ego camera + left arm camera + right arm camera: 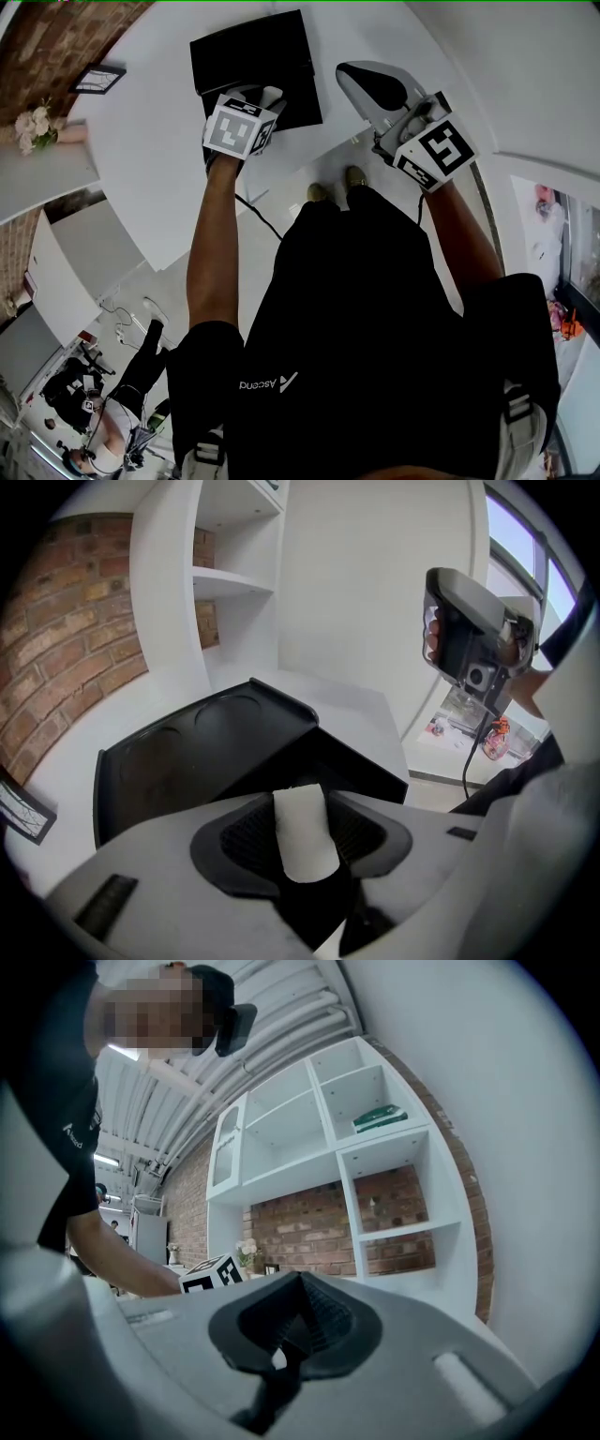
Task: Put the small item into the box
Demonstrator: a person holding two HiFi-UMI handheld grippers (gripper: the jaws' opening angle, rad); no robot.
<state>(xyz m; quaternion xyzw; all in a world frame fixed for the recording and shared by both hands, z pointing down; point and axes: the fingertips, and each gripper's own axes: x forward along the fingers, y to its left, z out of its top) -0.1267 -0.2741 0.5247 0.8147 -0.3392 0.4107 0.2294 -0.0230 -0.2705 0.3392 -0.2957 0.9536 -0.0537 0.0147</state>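
The small item (302,841) is a white, rounded piece, and my left gripper (300,810) is shut on it. This gripper (257,96) hangs over the near part of the open black box (246,52), which lies flat on the white table (141,150). In the left gripper view the box (202,747) spreads out just beyond the jaws, its lid folded back. My right gripper (364,82) is raised to the right of the box and off the table's corner. Its jaws (296,1314) are pressed together with nothing between them.
A small framed picture (97,79) and a bunch of flowers (36,125) stand at the table's left. White shelves (375,1176) against a brick wall lie behind. The table's near edge runs just below the box; the person's shoes (333,186) are on the floor beneath.
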